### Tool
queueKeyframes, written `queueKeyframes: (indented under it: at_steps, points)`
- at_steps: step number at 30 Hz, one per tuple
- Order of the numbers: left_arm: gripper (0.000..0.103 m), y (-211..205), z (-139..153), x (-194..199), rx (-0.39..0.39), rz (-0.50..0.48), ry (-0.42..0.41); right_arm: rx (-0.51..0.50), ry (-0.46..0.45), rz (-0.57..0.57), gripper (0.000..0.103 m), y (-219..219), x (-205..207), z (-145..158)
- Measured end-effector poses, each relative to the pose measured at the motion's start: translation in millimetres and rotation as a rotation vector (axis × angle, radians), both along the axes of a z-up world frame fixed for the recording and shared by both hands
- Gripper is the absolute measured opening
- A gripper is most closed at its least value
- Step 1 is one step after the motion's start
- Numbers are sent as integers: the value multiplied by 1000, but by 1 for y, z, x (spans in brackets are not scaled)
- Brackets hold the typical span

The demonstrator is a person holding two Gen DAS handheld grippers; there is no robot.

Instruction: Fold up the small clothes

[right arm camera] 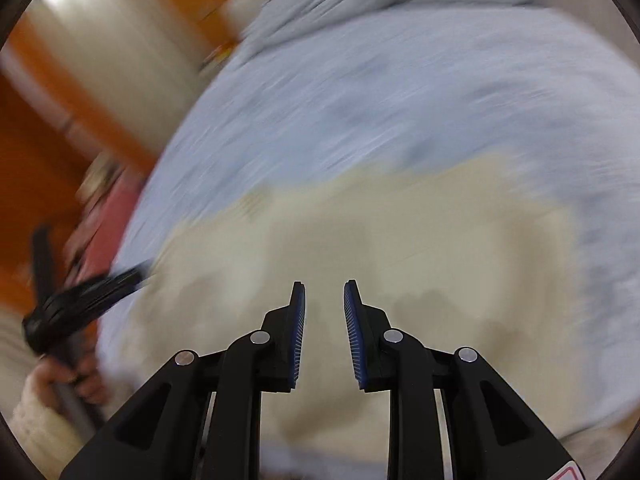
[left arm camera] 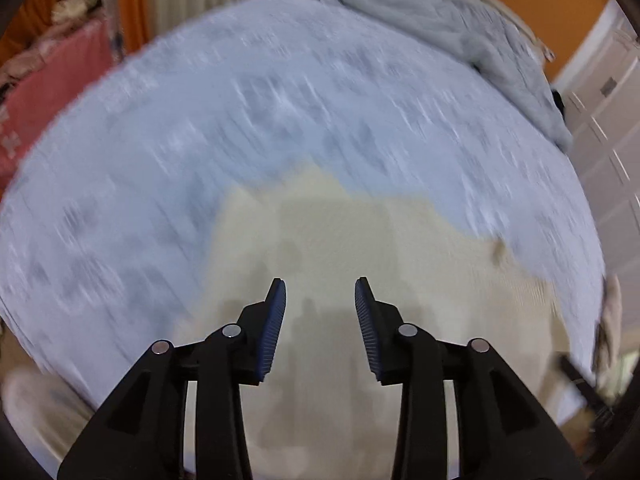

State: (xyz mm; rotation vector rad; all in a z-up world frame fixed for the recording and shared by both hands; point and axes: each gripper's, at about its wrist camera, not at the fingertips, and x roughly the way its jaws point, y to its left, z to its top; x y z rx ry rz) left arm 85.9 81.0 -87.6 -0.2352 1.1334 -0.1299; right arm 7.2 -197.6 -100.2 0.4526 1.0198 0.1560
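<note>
Bed (left arm camera: 280, 100); only right view shows left hand-held gripper (right arm camera: 132, 276).

A cream garment (left arm camera: 360, 260) lies spread flat on the pale blue bedspread (left arm camera: 280, 100) below me, its outline blurred.

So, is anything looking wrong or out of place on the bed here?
Nothing clearly stands out. The cream garment lies spread on the pale blue bedspread, and both hand-held grippers, left and right, are open above it. Motion blur hides finer detail.
</note>
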Motion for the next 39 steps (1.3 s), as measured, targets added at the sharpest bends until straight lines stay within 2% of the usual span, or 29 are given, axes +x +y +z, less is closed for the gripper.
queueKeyframes:
  at_steps: [2,4,5,6,7,9,10,12,14,15,16,18,19,22,24,27,29,31,33,34,35,36,38,39]
  points:
    - [35,-12,-19,-16,22,-13,52,12,44,131,20,58,-1,-19]
    - [35,-10,-35,-25,79,-7,74,-42,64,203,13,89,-3,-34]
    - [35,-7,-39,-27,91,-5,73,-71,85,198,6,89,-4,-41]
    - [35,2,-41,-28,97,-2,65,-80,103,176,0,80,-5,-47]
    - [34,14,-41,-29,96,6,52,-41,112,112,0,57,-13,-51]
    - [33,35,-42,-30,79,16,49,-67,144,-75,0,4,-33,-51]
    - [29,44,-42,-30,47,16,52,-52,159,-160,0,-35,-50,-51]
    - [25,49,-47,-30,18,10,58,-176,255,-273,0,-72,-69,-56]
    - [25,48,-48,-33,24,15,49,8,303,-360,0,-110,-87,-64]
    - [25,45,-48,-33,40,18,46,12,301,-377,0,-115,-90,-60]
    - [25,42,-48,-32,54,23,43,-31,281,-377,0,-113,-90,-51]
    - [28,37,-45,-34,68,30,43,-126,226,-379,7,-105,-92,-34]
    - [31,38,-44,-34,59,31,47,-161,201,-378,7,-102,-93,-27]
    - [31,41,-45,-33,54,19,63,-233,167,-370,19,-106,-87,-19]
    - [31,40,-46,-32,62,18,68,-215,179,-351,37,-112,-71,-27]
    - [31,36,-47,-31,85,21,75,-252,210,-323,37,-110,-58,-29]
    - [32,36,-47,-30,90,24,83,-273,167,-362,38,-110,-56,-15]
    - [31,37,-48,-28,82,28,93,-235,130,-421,39,-121,-61,-4]
    - [32,39,-51,-26,69,34,103,-209,153,-437,46,-131,-61,-8]
    - [32,39,-52,-25,66,39,105,-190,202,-423,48,-135,-57,-20]
    - [32,39,-53,-24,69,41,105,-159,274,-373,44,-135,-51,-38]
    - [32,37,-53,-23,77,42,106,-167,296,-345,26,-133,-49,-49]
    - [32,36,-52,-21,86,47,117,-152,264,-348,11,-138,-49,-47]
    - [32,37,-51,-21,78,52,122,-107,229,-380,11,-145,-53,-38]
